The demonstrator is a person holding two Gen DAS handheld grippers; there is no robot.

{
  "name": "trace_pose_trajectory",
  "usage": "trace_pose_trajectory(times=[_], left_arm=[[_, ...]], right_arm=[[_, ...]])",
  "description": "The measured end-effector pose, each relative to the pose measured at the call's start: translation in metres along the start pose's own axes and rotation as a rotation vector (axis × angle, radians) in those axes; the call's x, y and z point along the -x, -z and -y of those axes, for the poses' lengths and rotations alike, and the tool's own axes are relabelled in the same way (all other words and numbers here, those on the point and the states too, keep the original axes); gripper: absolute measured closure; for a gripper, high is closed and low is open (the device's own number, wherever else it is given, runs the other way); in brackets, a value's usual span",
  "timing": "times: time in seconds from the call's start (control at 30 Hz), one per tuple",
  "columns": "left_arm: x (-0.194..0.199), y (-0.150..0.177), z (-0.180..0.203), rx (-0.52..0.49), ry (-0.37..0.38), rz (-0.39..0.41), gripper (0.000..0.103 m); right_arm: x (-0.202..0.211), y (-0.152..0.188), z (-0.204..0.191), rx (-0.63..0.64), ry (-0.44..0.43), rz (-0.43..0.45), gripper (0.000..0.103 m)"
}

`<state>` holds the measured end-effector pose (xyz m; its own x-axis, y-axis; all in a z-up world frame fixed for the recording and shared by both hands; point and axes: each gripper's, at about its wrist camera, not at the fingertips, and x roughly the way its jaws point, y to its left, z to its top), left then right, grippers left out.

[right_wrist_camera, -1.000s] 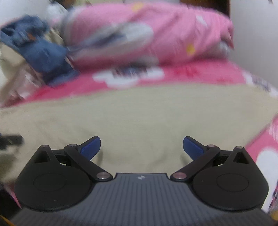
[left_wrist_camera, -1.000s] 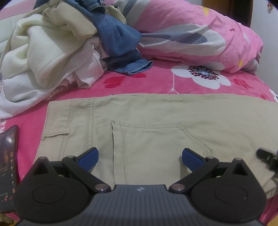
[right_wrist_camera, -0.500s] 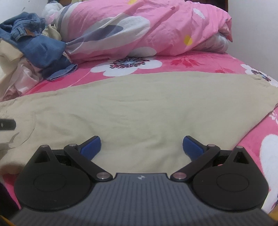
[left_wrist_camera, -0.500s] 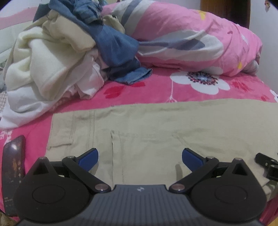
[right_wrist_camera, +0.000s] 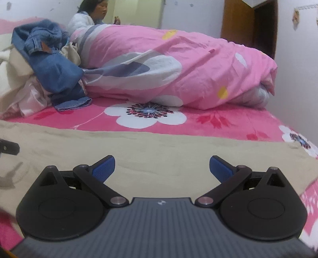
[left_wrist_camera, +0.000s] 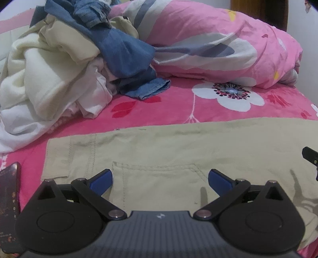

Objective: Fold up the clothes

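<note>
**Khaki trousers laid flat on the bed, both grippers empty**

Nearest: the left gripper (left_wrist_camera: 160, 179) stands with its jaws spread wide and nothing between them, low over the back pocket (left_wrist_camera: 157, 178) of the khaki trousers (left_wrist_camera: 178, 142). The right gripper (right_wrist_camera: 162, 166) is likewise spread and empty, over the leg portion (right_wrist_camera: 159, 146).

The trousers lie flat across the pink floral bedsheet (left_wrist_camera: 169, 107), waistband end toward the left. A dark phone (left_wrist_camera: 9, 190) rests just beside that end.

Assessment: woven cotton, light, limp, not slippery; it will drape and crease readily. Best hold appears to be the stitched waistband and the leg hem, one gripper at each.

Beyond: a heap of unfolded clothes (left_wrist_camera: 49, 75), then a rolled pink quilt (right_wrist_camera: 178, 65). A person (right_wrist_camera: 87, 15) sits behind it.
</note>
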<state>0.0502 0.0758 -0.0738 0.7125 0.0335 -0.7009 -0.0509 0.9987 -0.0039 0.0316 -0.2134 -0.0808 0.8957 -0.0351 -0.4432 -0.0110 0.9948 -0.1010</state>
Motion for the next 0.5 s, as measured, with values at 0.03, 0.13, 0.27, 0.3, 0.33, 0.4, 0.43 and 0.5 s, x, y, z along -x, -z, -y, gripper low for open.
trace_pose_trajectory(times=[0.03,0.13,0.27,0.3,0.33,0.4,0.43,0.5], left_arm=[[-0.002,0.0,0.0,0.003,0.001,-0.007,0.0],[-0.006,0.001,-0.001,0.002,-0.008,-0.016,0.0],[-0.008,0.003,-0.002,-0.004,-0.009,-0.02,0.0],[-0.008,0.003,-0.001,-0.006,-0.01,-0.02,0.0],[-0.008,0.003,-0.001,-0.006,-0.011,-0.02,0.0],[-0.008,0.003,-0.001,-0.003,-0.013,-0.022,0.0],[-0.008,0.003,-0.001,-0.003,-0.015,-0.023,0.0],[-0.007,0.002,0.001,-0.004,-0.025,-0.025,0.0]], right_arm=[[-0.004,0.002,0.003,-0.006,-0.009,-0.011,0.001],[-0.015,0.014,0.013,-0.037,-0.027,-0.082,0.001],[-0.01,0.037,0.026,-0.08,-0.034,-0.133,0.001],[-0.004,0.041,0.03,-0.095,-0.039,-0.135,0.001],[0.003,0.045,0.035,-0.112,-0.045,-0.137,0.001],[0.019,0.051,0.038,-0.095,-0.051,-0.137,0.001],[0.025,0.051,0.039,-0.09,-0.052,-0.137,0.001],[0.037,0.051,0.043,-0.085,-0.052,-0.138,0.001]])
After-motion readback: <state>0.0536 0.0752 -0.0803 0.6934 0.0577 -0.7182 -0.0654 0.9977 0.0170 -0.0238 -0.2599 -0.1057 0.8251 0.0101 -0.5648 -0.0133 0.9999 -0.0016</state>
